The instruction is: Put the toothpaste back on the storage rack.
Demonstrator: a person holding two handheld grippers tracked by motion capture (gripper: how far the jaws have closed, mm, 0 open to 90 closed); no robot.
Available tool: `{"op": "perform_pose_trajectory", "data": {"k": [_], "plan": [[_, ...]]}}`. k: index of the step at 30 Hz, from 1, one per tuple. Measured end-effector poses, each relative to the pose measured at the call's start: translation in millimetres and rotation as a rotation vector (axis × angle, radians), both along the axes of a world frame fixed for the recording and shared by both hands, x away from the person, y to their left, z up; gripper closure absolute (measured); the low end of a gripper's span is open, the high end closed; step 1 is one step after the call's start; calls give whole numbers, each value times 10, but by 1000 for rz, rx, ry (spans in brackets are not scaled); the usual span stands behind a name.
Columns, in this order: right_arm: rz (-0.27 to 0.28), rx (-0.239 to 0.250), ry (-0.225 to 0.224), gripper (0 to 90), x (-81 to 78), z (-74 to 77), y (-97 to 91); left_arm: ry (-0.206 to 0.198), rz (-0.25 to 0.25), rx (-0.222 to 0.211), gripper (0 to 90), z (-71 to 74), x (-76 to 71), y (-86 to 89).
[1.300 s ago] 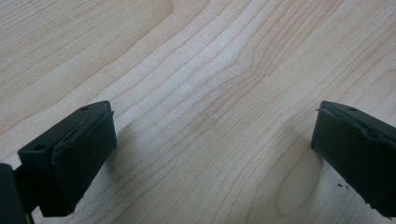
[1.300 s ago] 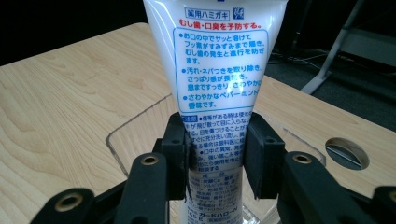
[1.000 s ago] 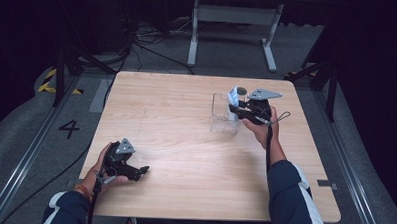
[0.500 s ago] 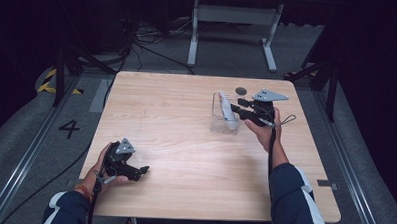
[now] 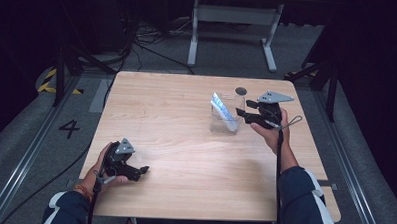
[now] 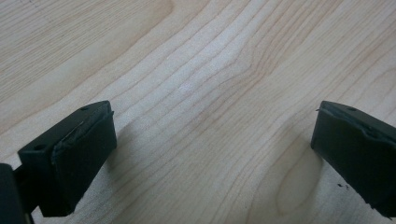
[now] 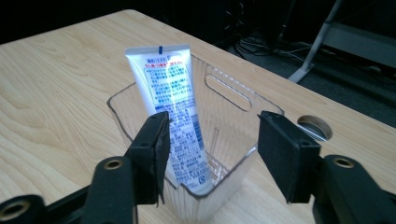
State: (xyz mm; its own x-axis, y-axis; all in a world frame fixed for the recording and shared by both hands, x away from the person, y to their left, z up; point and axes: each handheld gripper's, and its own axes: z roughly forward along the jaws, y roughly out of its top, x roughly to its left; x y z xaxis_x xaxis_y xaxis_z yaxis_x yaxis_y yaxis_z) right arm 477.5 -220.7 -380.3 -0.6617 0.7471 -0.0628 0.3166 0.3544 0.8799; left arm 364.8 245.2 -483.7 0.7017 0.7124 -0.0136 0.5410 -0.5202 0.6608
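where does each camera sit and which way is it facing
High view: above the person's side, looking forward and down on the table; both forearms, left gripper, right gripper.
Left gripper view: on that gripper, facing bare wood past open jaws.
Right gripper view: on that gripper, facing the clear bin holding the tube.
Shared: bin and tube in high and right gripper views.

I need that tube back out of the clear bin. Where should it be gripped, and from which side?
Probably the flat crimped top of the tube, which sticks up above the rim of the clear bin. The tube leans against one wall with its cap end down at the bottom, so come from above and close across the flat faces; the walls block any side approach lower down.
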Motion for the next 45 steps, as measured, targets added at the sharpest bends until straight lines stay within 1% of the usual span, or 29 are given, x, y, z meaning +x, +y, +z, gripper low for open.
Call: {"op": "perform_pose_trajectory", "data": {"k": [1,4,6,10,11,12,13,16,20,22,24,27,30,36,37,39,41,45], "plan": [[-5,-19,4,407,-23,18,-26,-8,-6,5,5,2,5,4],[-6,-47,6,384,-58,42,-56,-8,-6,5,6,2,5,4],[-7,-53,10,373,-76,52,-70,-8,-5,5,5,2,5,4],[-8,-89,23,342,-130,61,-107,-8,-5,5,6,2,5,4],[-8,-89,23,342,-130,61,-107,-8,-5,5,6,2,5,4],[-6,-107,23,331,-142,59,-112,-8,-5,5,6,2,5,4],[-12,-111,28,326,-155,59,-113,-8,-6,5,6,2,5,4],[-12,-139,17,307,-207,69,-144,-8,-5,5,6,2,5,4],[-8,-156,19,291,-258,80,-158,-8,-5,5,5,2,5,4],[-3,-176,16,286,-297,83,-171,-8,-5,5,6,2,5,4],[2,-185,18,279,-337,79,-177,-8,-6,5,5,2,5,4],[9,-213,16,272,-386,62,-183,-8,-5,5,6,2,5,4],[10,-232,27,259,-428,47,-193,-8,-5,5,6,2,5,4],[12,-240,30,257,-518,2,-231,-8,-5,5,6,2,5,4],[17,-250,28,254,-531,-10,-244,-8,-5,5,6,2,5,4],[15,-255,28,252,-567,-30,-271,-8,-5,5,6,2,5,4],[10,-258,29,251,-606,-58,-311,-8,-5,5,5,2,5,4],[6,-278,37,249,-671,-143,-390,-8,-5,5,6,2,5,4]]}}
